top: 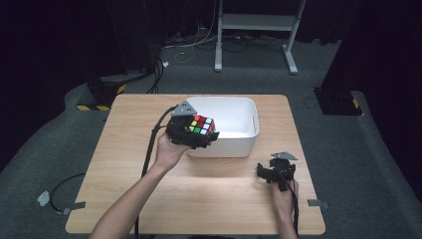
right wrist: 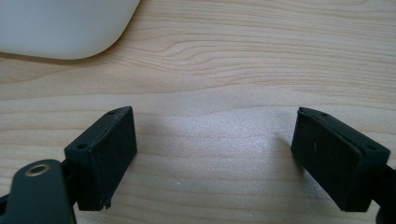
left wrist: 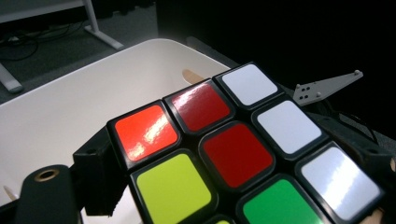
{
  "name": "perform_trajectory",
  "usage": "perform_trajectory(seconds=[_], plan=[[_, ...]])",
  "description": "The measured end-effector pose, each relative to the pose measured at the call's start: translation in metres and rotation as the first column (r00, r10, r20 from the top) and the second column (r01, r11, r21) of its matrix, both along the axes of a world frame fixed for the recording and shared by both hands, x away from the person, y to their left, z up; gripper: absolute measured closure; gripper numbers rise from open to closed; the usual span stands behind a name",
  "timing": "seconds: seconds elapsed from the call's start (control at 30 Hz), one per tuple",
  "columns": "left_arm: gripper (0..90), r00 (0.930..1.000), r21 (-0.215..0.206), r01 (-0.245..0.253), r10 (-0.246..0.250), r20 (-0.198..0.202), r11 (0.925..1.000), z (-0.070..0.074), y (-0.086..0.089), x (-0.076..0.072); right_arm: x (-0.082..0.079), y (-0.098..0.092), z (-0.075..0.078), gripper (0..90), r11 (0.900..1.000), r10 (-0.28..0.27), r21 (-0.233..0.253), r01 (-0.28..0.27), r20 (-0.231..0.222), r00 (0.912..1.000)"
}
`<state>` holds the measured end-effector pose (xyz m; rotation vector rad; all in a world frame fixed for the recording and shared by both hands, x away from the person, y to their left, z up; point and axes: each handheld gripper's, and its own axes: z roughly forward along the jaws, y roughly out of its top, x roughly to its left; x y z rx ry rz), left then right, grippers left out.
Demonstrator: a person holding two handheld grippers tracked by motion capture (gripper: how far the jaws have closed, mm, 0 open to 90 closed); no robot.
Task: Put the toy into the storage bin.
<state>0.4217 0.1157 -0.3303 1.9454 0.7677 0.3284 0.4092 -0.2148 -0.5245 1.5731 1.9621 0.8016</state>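
Observation:
A puzzle cube [top: 201,124] with red, white, yellow and green squares is held in my left gripper [top: 195,133], which is shut on it at the near left rim of a white tub [top: 238,141]. In the left gripper view the cube [left wrist: 238,154] fills the foreground between the jaws, with the tub's inside [left wrist: 70,107] behind it. My right gripper [top: 275,171] rests low over the wooden table [top: 214,199] at the right, near the tub's front corner. Its jaws stand wide apart with bare wood between them, and its midpoint [right wrist: 215,154] lies over the table.
The tub's rounded corner [right wrist: 60,28] shows at the top left of the right gripper view. Cables trail from both grippers across the table. A metal stand [top: 256,22] and floor cables lie beyond the far edge; dark curtains hang on both sides.

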Motion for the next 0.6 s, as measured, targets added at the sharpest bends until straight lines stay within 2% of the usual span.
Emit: perform_trajectory(seconds=[0.17,0.33,0.6], plan=[[15.5,1.0000,-0.003,0.000,0.000,-0.006,1.0000,0.004,-0.003,0.008,0.000,0.000,0.000,14.0,1.000,0.000,0.000,0.000,0.000,1.0000],[15.5,1.0000,0.019,0.002,-0.002,0.005,0.9998,0.010,-0.008,0.018,0.000,0.000,0.000,14.0,1.000,0.002,0.000,-0.002,0.000,1.0000],[15.5,0.9999,0.008,-0.004,0.005,-0.010,1.0000,0.011,-0.013,0.034,0.000,0.000,0.000,14.0,1.000,0.002,0.000,-0.002,-0.001,1.0000]])
